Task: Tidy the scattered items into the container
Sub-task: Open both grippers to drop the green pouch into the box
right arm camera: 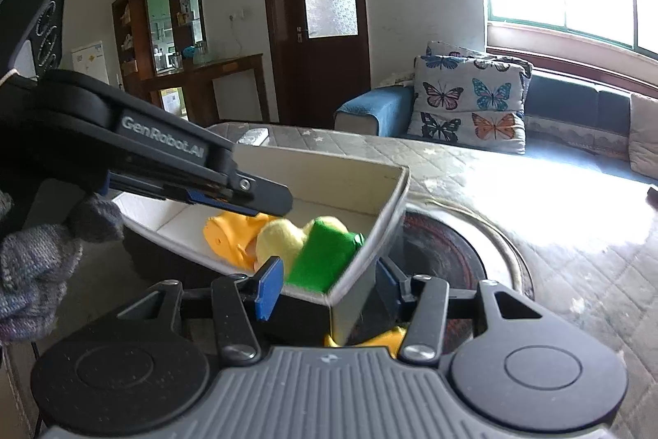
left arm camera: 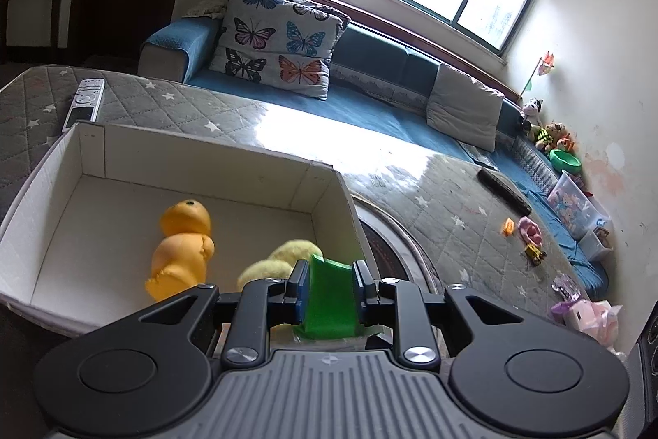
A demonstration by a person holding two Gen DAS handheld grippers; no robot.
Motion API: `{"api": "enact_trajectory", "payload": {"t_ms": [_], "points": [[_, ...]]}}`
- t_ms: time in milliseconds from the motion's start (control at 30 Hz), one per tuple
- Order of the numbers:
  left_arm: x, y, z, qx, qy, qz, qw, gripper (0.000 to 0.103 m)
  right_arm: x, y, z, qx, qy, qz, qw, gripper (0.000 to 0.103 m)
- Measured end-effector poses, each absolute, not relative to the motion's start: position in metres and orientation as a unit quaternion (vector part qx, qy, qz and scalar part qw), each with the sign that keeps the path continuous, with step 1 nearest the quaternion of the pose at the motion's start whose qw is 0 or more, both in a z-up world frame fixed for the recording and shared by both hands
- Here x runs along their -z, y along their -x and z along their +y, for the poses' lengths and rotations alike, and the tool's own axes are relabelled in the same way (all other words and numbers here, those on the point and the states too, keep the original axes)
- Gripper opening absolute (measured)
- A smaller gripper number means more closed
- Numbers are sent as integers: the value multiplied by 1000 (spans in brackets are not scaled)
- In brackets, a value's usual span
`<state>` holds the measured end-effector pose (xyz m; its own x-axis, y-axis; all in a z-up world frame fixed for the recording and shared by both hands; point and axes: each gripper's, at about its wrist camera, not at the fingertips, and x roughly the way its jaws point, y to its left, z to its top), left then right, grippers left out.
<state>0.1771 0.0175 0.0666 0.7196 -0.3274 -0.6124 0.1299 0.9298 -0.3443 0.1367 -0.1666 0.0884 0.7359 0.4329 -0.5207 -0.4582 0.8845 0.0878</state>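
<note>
A white open box stands on the quilted grey table. Inside lie an orange toy figure and a yellow plush. My left gripper is shut on a green toy and holds it above the box's near right corner. In the right wrist view the box holds the orange figure, the yellow plush and the green toy; the left gripper reaches in from the left. My right gripper is open, its fingers either side of the box's near corner. A yellow item lies just below it.
A white remote lies behind the box, a black remote and small toys lie on the table's right. A round dark mat sits beside the box. A blue sofa with butterfly cushions runs behind.
</note>
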Motion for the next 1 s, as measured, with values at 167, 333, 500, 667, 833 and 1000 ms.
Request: {"api": "enact_trajectory", "payload": {"t_ms": [167,333,500,667,833,1000], "points": [[-64,-161,9,132,133,358,915,25,-83,-125,-177,-230,25,283,931,51],[-55,-148,1,141,130,369,909,25,-73,-114,-188,-220,30,300,928,57],[-40,-141,-6,146,133,389,900,25,-64,-112,-196,-211,34,313,926,60],[-26,-140,-12,149,139,408,890,25,-58,-113,-200,-206,34,320,924,62],[-18,-139,-15,150,147,419,884,25,-55,-115,-203,-207,35,324,923,67],[-13,-141,-18,150,151,427,879,25,-51,-119,-206,-212,36,327,920,69]]}}
